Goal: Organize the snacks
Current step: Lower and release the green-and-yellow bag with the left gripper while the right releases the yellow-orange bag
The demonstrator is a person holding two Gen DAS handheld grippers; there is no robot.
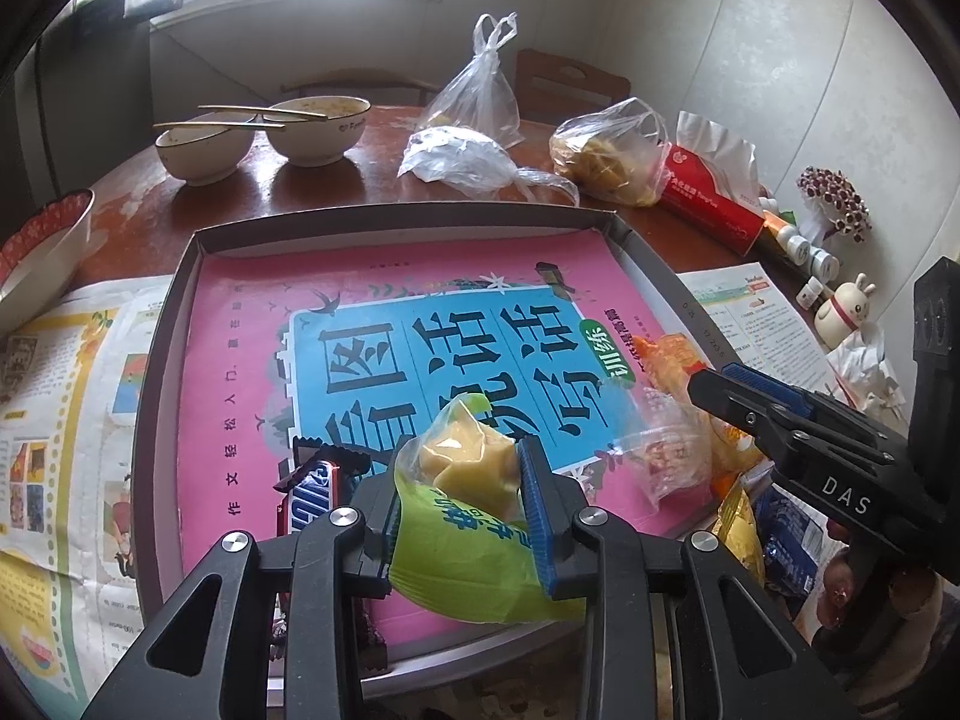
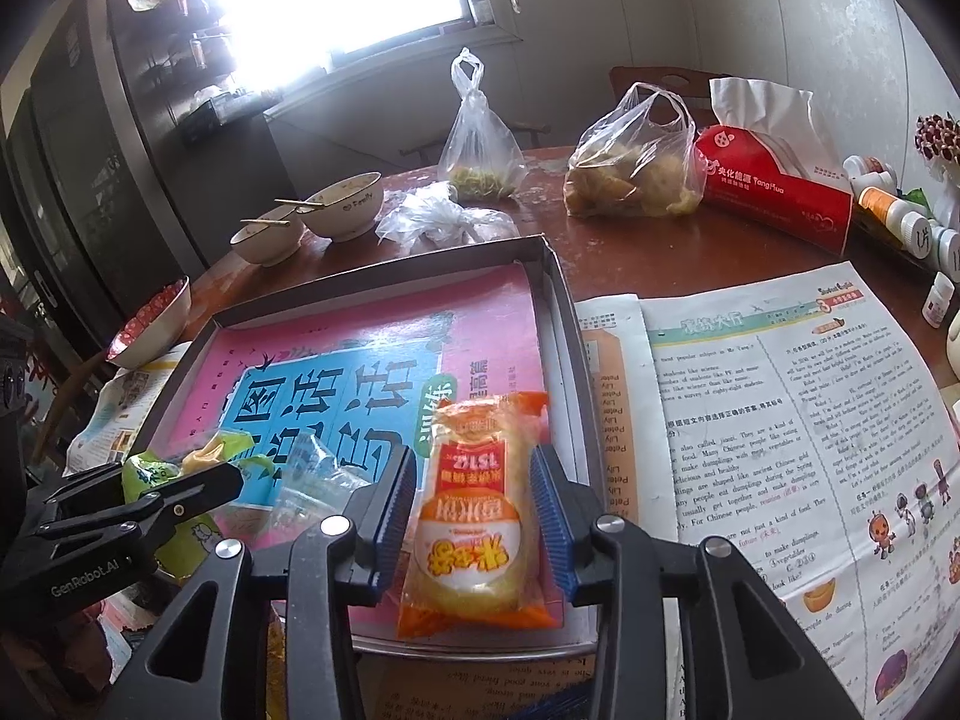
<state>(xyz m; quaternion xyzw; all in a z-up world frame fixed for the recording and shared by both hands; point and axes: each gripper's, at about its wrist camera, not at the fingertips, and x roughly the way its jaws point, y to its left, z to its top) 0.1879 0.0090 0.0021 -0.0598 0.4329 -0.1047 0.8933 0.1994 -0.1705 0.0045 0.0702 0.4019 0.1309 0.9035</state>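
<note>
**Both claws hold a snack over the grey tray**

While the left claw [image 1: 462,501] is clenched on a green snack packet [image 1: 474,552] with a yellow piece visible inside, it stands above the near part of the grey tray [image 1: 162,324]. A pink book [image 1: 240,324] lies flat in this tray, and a Snickers bar [image 1: 309,495] rests on the book just left of the green packet. On the right side, the right claw [image 2: 474,510] is clenched on an orange snack packet [image 2: 480,516], at the near right corner of the same tray. A clear small bag [image 1: 666,450] lies between the two packets. Newspaper [image 2: 780,420] covers the bench [image 1: 300,192] on both sides. Farther back stand two bowls [image 1: 318,129] with chopsticks [image 1: 258,112], some plastic bags [image 1: 606,150] and a red tissue pack [image 2: 774,192].
</note>
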